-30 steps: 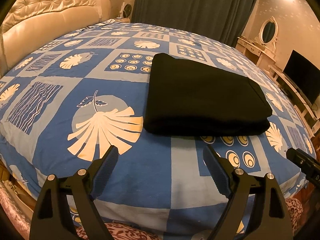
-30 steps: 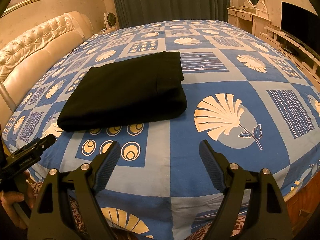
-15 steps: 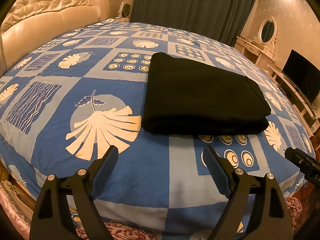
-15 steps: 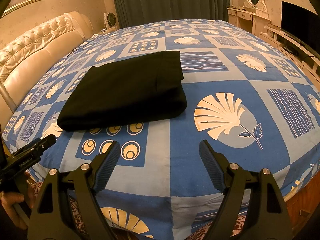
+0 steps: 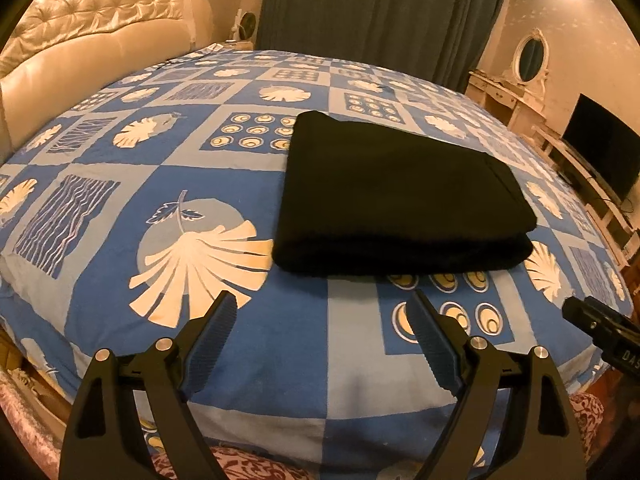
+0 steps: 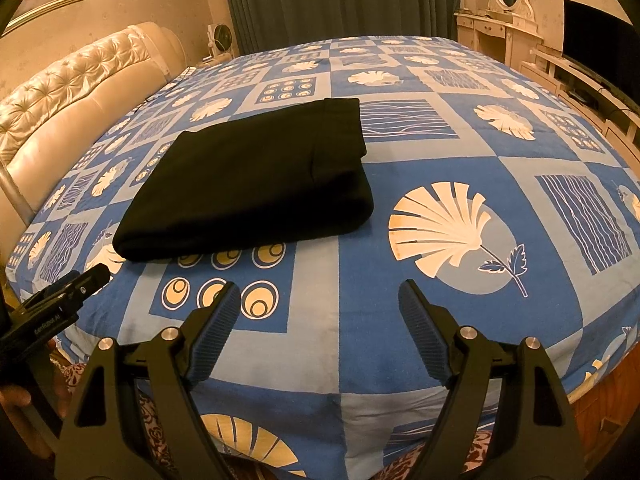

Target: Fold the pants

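The black pants [image 5: 400,196] lie folded into a thick rectangle on the blue patterned bedspread [image 5: 280,344], toward the middle of the bed. The left gripper [image 5: 322,320] hangs near the bed's near edge, its jaws spread wide with nothing between them, the pants at about twelve o'clock. The right gripper [image 6: 320,306] is equally wide and empty, with the pants [image 6: 256,176] at eleven o'clock. A tufted cream headboard [image 6: 76,92] stands at nine o'clock.

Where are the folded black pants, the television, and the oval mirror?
folded black pants [image 5: 396,196], left wrist view, top layer's middle.
television [image 6: 596,40], right wrist view, dark screen.
oval mirror [image 5: 531,59], left wrist view, glass centre.
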`<state>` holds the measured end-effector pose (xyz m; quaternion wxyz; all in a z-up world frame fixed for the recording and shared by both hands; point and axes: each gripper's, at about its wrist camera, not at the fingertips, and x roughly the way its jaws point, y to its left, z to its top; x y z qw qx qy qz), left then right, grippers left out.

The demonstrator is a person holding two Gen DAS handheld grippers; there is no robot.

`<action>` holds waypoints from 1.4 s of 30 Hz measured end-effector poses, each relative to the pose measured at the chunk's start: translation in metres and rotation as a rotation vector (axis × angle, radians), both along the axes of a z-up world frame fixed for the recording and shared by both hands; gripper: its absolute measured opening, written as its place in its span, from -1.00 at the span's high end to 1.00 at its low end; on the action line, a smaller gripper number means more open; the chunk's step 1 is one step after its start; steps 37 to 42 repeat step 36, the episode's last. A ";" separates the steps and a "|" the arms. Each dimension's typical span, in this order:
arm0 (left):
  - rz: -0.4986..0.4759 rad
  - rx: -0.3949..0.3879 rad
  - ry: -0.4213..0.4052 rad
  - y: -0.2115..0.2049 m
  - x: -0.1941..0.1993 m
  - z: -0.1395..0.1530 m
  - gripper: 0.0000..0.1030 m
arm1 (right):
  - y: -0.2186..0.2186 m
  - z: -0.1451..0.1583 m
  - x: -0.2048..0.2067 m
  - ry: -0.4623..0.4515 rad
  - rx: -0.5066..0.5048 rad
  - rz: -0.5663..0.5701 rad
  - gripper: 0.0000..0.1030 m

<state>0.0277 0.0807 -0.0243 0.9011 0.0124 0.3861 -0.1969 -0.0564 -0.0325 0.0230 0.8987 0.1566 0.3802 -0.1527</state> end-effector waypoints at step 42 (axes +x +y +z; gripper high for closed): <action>-0.050 -0.035 -0.187 0.016 0.069 0.051 -0.79 | -0.068 -0.010 0.014 0.014 0.061 -0.069 -0.60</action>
